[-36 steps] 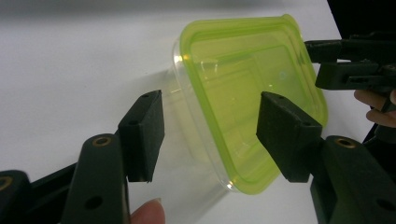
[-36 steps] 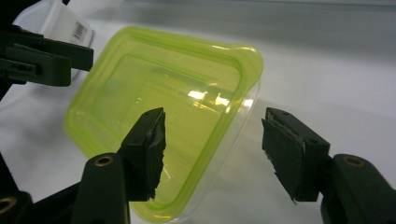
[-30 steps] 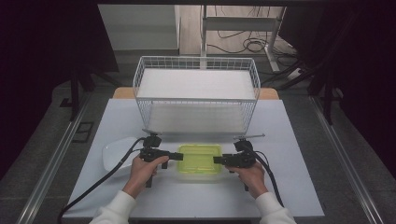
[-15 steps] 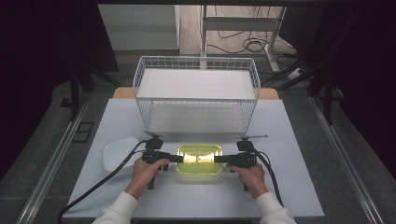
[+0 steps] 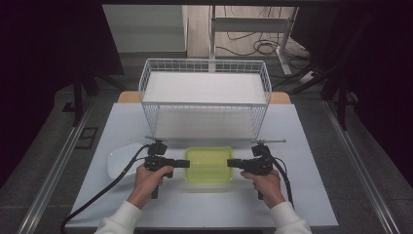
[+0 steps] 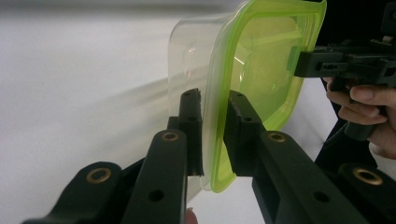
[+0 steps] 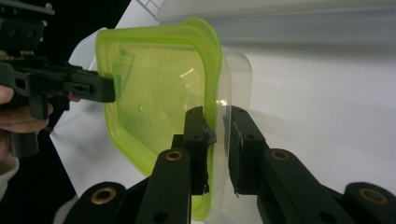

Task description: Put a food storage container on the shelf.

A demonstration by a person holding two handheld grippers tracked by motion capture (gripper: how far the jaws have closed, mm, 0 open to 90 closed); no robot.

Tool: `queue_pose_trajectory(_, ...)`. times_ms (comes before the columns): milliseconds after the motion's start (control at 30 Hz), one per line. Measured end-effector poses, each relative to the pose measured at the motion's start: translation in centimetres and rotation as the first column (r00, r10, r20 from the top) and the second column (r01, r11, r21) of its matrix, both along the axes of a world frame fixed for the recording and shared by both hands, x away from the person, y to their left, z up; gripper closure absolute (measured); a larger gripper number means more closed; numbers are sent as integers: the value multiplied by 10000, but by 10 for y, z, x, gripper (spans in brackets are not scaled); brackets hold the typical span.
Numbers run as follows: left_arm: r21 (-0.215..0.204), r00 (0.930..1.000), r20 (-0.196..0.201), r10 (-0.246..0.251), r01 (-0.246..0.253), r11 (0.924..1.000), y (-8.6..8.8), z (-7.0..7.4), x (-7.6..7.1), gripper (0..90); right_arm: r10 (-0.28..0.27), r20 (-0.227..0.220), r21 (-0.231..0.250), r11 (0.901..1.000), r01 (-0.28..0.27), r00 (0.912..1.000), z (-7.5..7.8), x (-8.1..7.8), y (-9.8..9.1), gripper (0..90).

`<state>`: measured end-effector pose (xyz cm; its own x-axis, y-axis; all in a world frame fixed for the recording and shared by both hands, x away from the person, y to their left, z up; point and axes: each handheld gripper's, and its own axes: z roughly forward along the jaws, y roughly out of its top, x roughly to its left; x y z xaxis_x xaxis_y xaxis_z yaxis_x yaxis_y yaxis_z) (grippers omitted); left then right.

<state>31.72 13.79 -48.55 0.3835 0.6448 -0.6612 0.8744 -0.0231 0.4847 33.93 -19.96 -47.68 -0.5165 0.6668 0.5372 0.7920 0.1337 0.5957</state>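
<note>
A clear plastic container with a lime-green lid (image 5: pixel 209 165) is at the front middle of the white table (image 5: pixel 302 146). My left gripper (image 5: pixel 186 163) holds its left rim and my right gripper (image 5: pixel 230 163) its right rim, both lying level and pointing inward. In the left gripper view the jaws (image 6: pixel 214 95) have just been closing and now pinch the green rim (image 6: pixel 261 60). In the right gripper view the jaws (image 7: pixel 216 114) have also just been closing and press on the rim of the container (image 7: pixel 159 88). The opposite gripper (image 7: pixel 109 88) grips the far edge.
A white wire basket (image 5: pixel 204 97) with a white liner stands behind the container across the table's middle. A thin metal rod (image 5: pixel 272 141) lies in front of it. A white dish-like piece (image 5: pixel 119 161) lies left of my left hand. Cables trail toward the front edge.
Both pairs of jaws have closed in on the container's side rims. The hands have hardly moved, and the container has stayed in about the same place.
</note>
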Motion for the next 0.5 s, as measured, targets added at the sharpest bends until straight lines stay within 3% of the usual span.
queue_pose_trajectory(67,24,10000,82,-12,12,10000,0,2,-1,785,75,389,-185,9998,-68,9992,6,-3,2,782)
queue_pose_trajectory(200,-92,9993,360,71,-67,9999,3,9,-6,785,271,763,-334,9991,-246,9967,12,-6,4,778)
queue_pose_trajectory(500,-241,9972,750,1,17,9997,5,19,-12,782,619,1272,-417,9975,-570,9899,24,-11,4,771)
